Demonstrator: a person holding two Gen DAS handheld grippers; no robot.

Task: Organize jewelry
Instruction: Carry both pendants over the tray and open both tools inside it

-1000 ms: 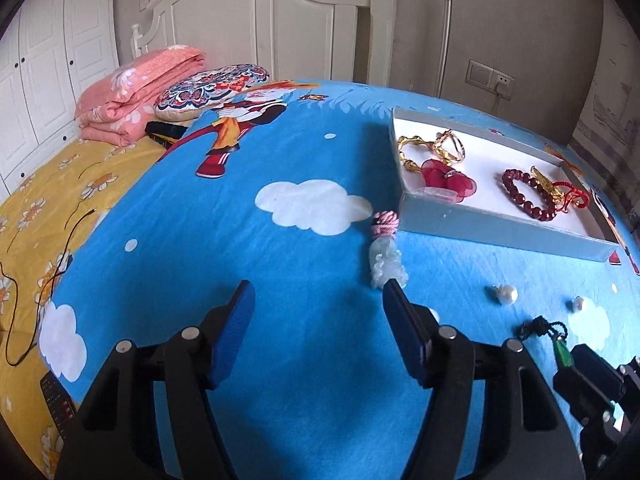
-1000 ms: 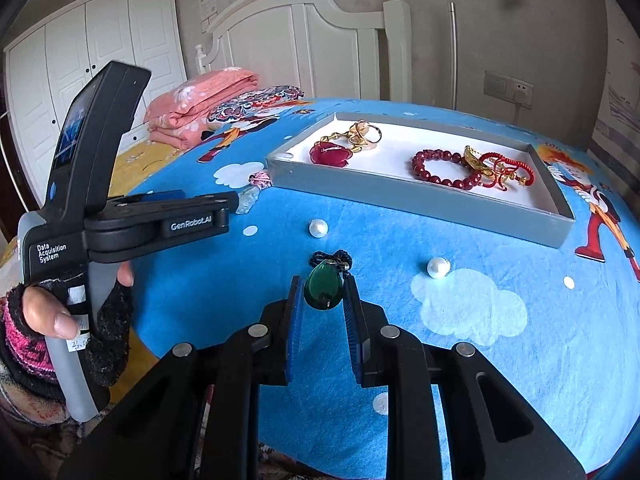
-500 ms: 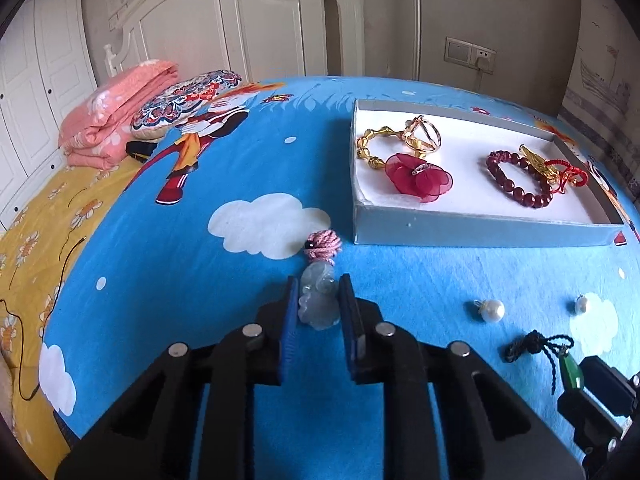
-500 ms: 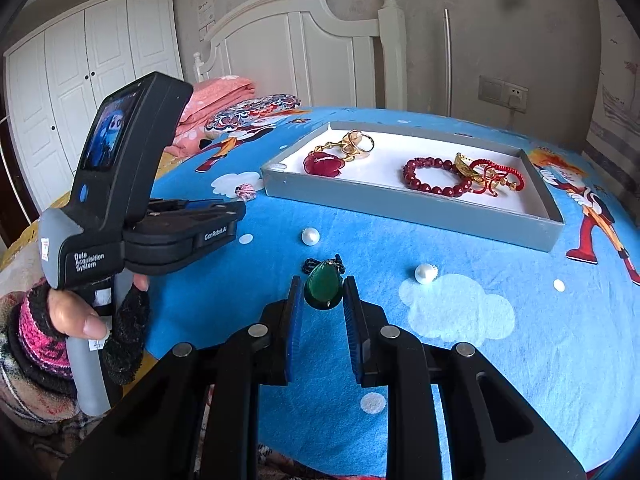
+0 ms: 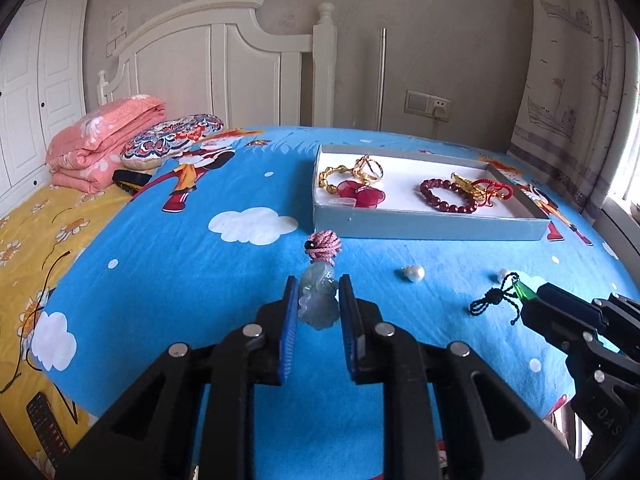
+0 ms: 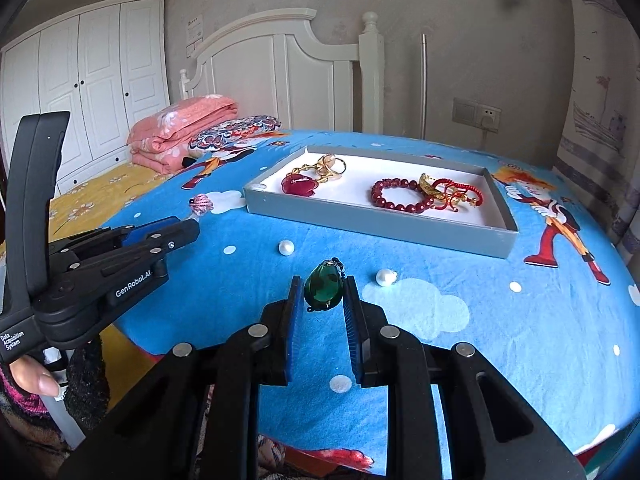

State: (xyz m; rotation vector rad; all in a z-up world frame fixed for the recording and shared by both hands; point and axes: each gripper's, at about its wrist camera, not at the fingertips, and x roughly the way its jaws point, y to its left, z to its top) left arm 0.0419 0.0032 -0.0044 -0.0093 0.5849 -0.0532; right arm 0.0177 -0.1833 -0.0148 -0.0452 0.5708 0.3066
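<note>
Over the blue cartoon bedspread (image 5: 160,288), left tool (image 5: 318,304), open a second ago, now pinches the pale jade carved pendant (image 5: 318,298); right tool (image 6: 322,300) still clamps the green teardrop pendant (image 6: 323,287).

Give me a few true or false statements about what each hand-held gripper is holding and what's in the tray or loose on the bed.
1. The left hand-held gripper is shut on a pale jade pendant. True.
2. The right hand-held gripper is open. False: it is shut on a green pendant.
3. The red bead bracelet lies in the tray. True.
4. Both pearls are in the tray. False: one pearl and the other pearl lie on the blue bedspread.
</note>
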